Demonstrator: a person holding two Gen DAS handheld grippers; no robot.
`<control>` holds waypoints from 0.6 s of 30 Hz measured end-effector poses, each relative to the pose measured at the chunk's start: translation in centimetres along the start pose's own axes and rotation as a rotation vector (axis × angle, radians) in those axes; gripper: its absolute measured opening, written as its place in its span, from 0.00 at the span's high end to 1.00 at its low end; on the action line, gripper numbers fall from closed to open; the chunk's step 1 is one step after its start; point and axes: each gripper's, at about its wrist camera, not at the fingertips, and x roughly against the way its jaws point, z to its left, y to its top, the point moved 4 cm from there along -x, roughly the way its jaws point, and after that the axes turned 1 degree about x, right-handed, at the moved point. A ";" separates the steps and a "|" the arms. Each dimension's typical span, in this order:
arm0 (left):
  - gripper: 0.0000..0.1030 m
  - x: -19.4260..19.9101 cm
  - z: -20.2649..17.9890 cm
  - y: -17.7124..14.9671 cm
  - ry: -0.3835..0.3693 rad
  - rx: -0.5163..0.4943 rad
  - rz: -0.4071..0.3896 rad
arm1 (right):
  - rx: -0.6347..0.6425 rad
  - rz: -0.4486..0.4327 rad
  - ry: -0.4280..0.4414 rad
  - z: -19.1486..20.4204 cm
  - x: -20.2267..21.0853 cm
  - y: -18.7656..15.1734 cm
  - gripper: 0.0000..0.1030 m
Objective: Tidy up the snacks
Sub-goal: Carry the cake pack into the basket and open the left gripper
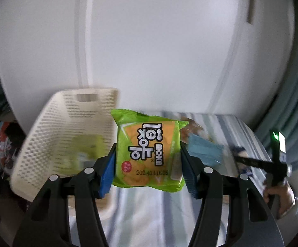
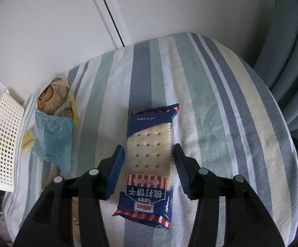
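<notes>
Snacks mid-sort: left gripper (image 1: 148, 160) fingers clamp a green foil cracker packet (image 1: 149, 152) above the striped bedcloth (image 2: 200, 78), just right of the cream perforated plastic basket (image 1: 62, 127). Right gripper (image 2: 147, 170) is open w/ fingers astride a blue soda-cracker packet (image 2: 149, 156), not yet pinching. Next, probably: swing left over basket rim & drop; basket holds little, bedcloth right of blue packet is bare.

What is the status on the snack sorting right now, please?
Left gripper shut on green snack pack, near white basket. Right gripper open, straddling cracker pack. Nothing blocking.
</notes>
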 end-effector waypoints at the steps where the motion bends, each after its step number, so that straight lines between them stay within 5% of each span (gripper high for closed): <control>1: 0.43 0.2 1.1 0.2 0.018 0.018 -0.006 | 0.005 0.001 -0.006 0.2 0.0 -0.1 0.51; 7: 0.43 0.4 6.9 0.4 0.074 0.117 -0.011 | 0.043 0.010 -0.051 0.9 -0.2 -0.2 0.50; 9: 0.30 0.3 8.4 0.4 0.098 0.142 -0.014 | 0.064 0.016 -0.068 1.3 -0.3 -0.3 0.48; 10: 0.06 0.3 9.1 0.5 0.107 0.161 -0.014 | 0.071 0.017 -0.076 1.3 -0.3 -0.3 0.48; 11: 0.02 0.3 9.5 0.5 0.115 0.179 -0.022 | 0.079 0.019 -0.086 1.4 -0.4 -0.4 0.48; 18: 0.02 0.6 11.2 -0.5 0.160 0.258 -0.085 | 0.131 0.040 -0.134 2.3 -0.8 -0.3 0.44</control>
